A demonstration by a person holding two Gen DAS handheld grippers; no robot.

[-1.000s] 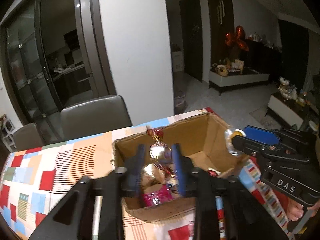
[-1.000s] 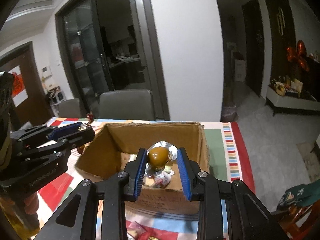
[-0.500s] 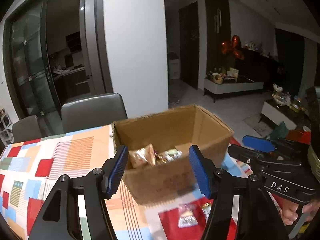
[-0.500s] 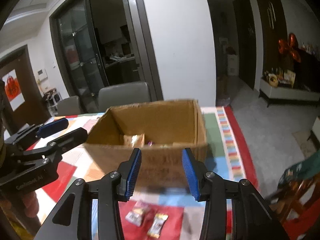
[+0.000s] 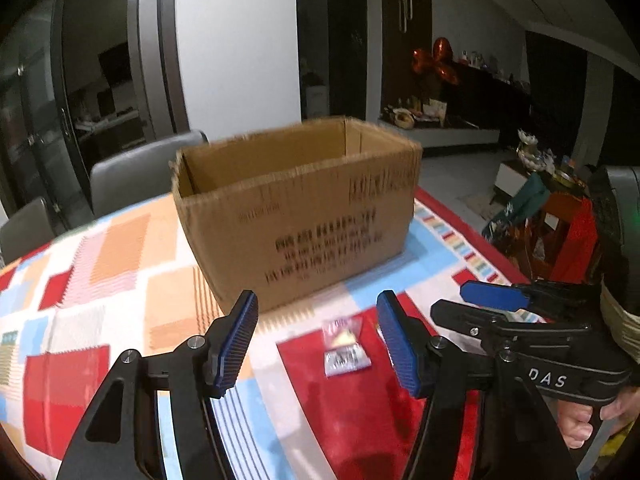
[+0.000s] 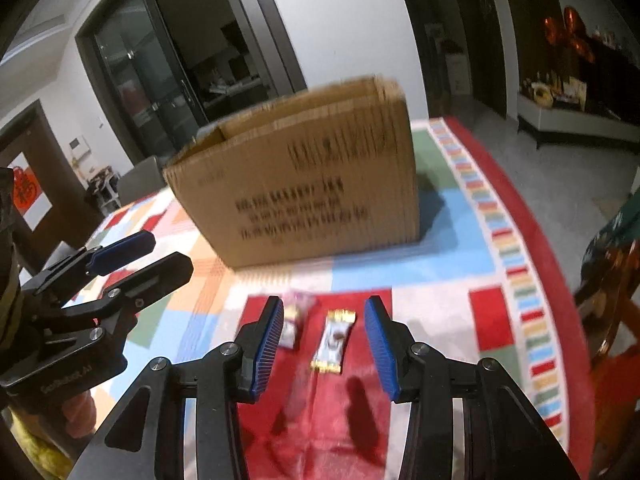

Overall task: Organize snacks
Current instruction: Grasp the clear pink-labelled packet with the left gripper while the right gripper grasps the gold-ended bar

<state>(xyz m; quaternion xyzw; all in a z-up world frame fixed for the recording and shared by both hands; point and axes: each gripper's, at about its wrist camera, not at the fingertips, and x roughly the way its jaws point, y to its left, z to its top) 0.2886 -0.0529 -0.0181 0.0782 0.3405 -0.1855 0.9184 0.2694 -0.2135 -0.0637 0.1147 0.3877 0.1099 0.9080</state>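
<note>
An open cardboard box (image 5: 296,208) stands on the patchwork tablecloth; it also shows in the right wrist view (image 6: 308,192). Its contents are hidden from here. A small wrapped snack (image 5: 344,346) lies on a red patch in front of the box, between my left gripper's (image 5: 316,340) open, empty fingers. In the right wrist view a white bar-shaped snack (image 6: 334,340) and a pinkish packet (image 6: 294,322) lie between my right gripper's (image 6: 324,348) open, empty fingers. The right gripper also shows in the left wrist view (image 5: 480,304), and the left gripper in the right wrist view (image 6: 140,256).
Grey chairs (image 5: 132,172) stand behind the table at the far side. The table's right edge (image 6: 560,280) runs close by, with a wooden chair and clothes (image 5: 560,220) beyond it. A woven basket edge (image 5: 624,328) is at the far right.
Both grippers let go of their snacks into the box, opened, and drew back and down. They now hover low over the snacks on the cloth in front of the box.
</note>
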